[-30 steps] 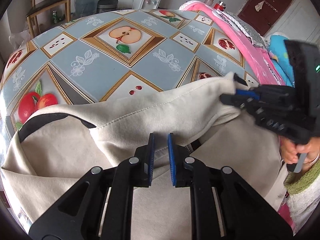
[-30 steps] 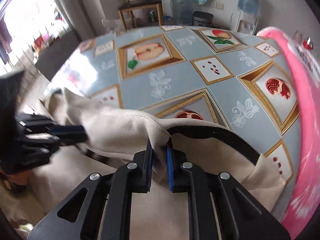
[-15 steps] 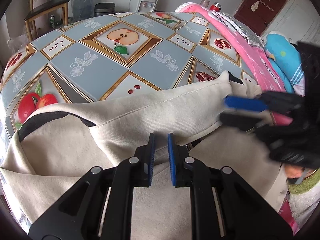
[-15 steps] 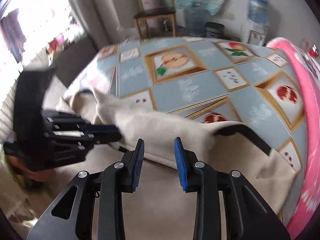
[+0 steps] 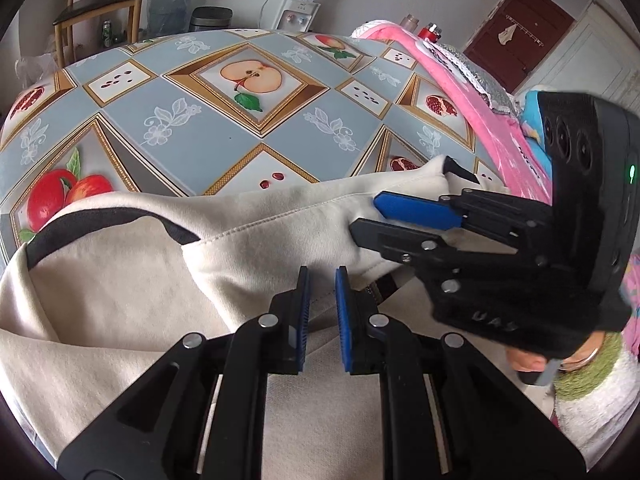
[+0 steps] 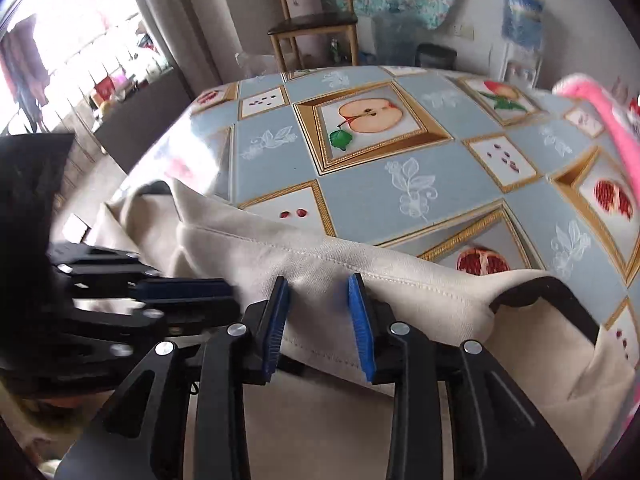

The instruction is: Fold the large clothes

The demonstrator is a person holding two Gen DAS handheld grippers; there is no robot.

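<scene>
Cream garment [image 5: 120, 300] on the fruit-print tablecloth [image 5: 224, 128]: our left gripper [image 5: 322, 276] pinches its folded edge; our right gripper [image 6: 318, 286], jaws just parted, straddles that fold.

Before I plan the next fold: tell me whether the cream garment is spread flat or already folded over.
Partly folded: one seamed flap of the cream garment lies doubled back across its lower layer on the fruit-print tablecloth.

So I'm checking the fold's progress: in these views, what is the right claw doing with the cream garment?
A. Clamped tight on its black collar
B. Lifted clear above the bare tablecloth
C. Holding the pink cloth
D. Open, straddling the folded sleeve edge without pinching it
D: the right claw shows a clear gap between its blue pads, the cream garment lying loose between them.
</scene>
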